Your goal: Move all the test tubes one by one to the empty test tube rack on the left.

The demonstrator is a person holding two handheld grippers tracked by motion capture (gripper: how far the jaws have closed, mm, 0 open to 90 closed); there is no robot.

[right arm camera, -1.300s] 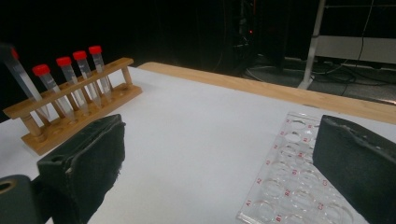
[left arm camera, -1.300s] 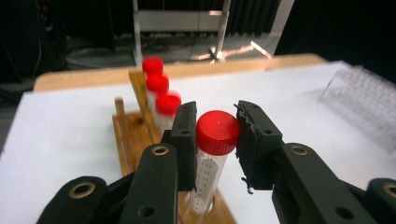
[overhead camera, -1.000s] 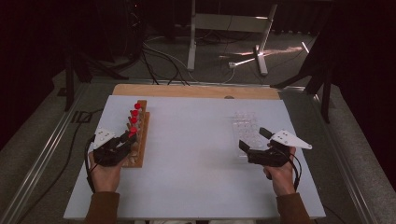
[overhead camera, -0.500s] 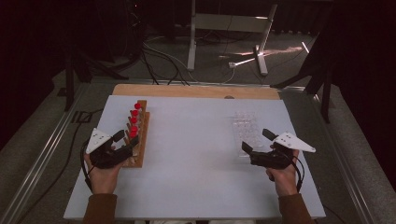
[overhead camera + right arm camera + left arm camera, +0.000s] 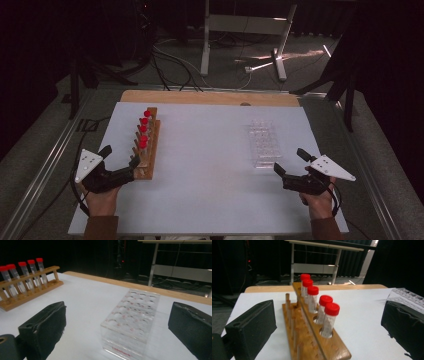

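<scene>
A person sits at a white table [image 5: 200,165] and holds a tool in each hand.

The left gripper [image 5: 122,162] is near the left edge of the table, right by the near end of a wooden rack [image 5: 146,145]. Its jaws have just been opening and now they stand wide apart, with nothing pinched between them. In the left gripper view the wooden rack [image 5: 312,340] sits between the two black jaws but does not touch them. Five tubes with red caps [image 5: 324,315] stand in the holes of the rack in a row. The nearest hole of the rack is right by the last tube.

The right gripper [image 5: 287,162] is near the right side of the table, just in front of a clear plastic rack [image 5: 263,142]. Its jaws are wide apart too, and they hold nothing. In the right gripper view the clear plastic rack [image 5: 132,315] lies flat on the table between the jaws, a little way ahead. Its holes have no tubes in them. The wooden rack with the tubes shows far off at the left of that view.

The two racks are well apart, one on each side of the table.
</scene>
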